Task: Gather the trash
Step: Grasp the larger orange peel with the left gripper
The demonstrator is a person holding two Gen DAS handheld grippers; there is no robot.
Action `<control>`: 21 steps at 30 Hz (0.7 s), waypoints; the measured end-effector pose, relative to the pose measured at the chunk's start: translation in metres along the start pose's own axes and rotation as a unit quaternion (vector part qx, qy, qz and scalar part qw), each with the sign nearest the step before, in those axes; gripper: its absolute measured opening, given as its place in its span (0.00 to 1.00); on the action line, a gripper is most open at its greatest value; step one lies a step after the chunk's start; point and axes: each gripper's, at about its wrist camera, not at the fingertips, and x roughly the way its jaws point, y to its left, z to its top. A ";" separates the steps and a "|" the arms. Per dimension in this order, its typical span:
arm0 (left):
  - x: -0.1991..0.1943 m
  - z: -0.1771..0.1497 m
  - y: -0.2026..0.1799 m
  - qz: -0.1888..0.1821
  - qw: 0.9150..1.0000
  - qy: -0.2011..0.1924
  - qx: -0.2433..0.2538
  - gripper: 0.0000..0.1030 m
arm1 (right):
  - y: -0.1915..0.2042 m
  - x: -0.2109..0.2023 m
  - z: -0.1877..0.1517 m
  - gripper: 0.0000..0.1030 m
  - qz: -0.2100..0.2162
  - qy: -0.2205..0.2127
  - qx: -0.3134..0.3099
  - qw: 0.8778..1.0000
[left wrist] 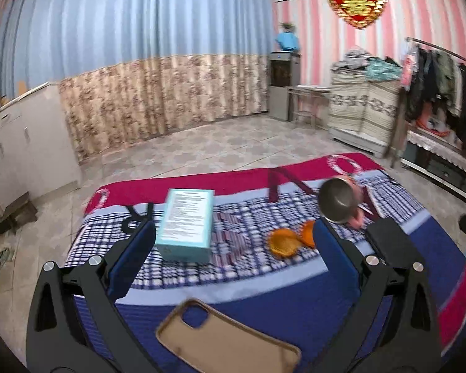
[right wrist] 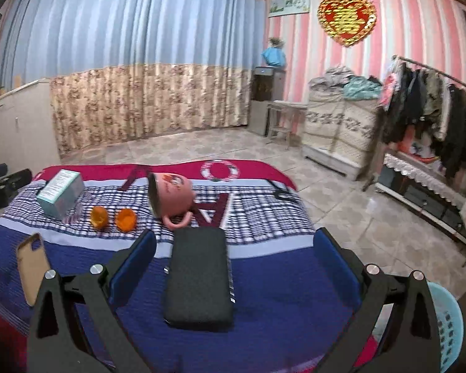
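Observation:
Two orange peel halves lie on the cloth-covered table; they also show in the right wrist view. A teal carton lies left of them, seen too in the right wrist view. A pink mug lies on its side behind the peels, metal inside showing in the left wrist view. My left gripper is open and empty above the table, short of the carton and peels. My right gripper is open and empty over a dark grey pouch.
A tan phone case lies at the table's near edge, also in the right wrist view. A light blue basket stands on the floor at the right. A clothes rack, covered cabinet and curtains line the room.

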 end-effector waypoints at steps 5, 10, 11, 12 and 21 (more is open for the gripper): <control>0.021 0.015 0.013 -0.018 1.000 0.012 -0.001 0.95 | 0.010 0.015 0.024 0.96 0.002 -0.009 -0.002 1.000; 0.042 0.035 0.002 -0.038 0.999 0.005 0.013 0.95 | 0.020 0.030 0.055 0.96 0.000 -0.023 0.000 1.000; 0.049 0.034 -0.004 -0.043 0.999 0.004 0.017 0.95 | 0.023 0.035 0.056 0.96 0.004 -0.028 0.005 1.000; 0.053 0.031 -0.009 -0.047 0.999 0.003 0.021 0.95 | 0.027 0.039 0.055 0.96 0.007 -0.027 0.005 1.000; 0.113 -0.019 -0.062 -0.053 0.990 0.087 0.097 0.95 | 0.047 0.080 -0.003 0.96 0.038 0.055 -0.012 0.998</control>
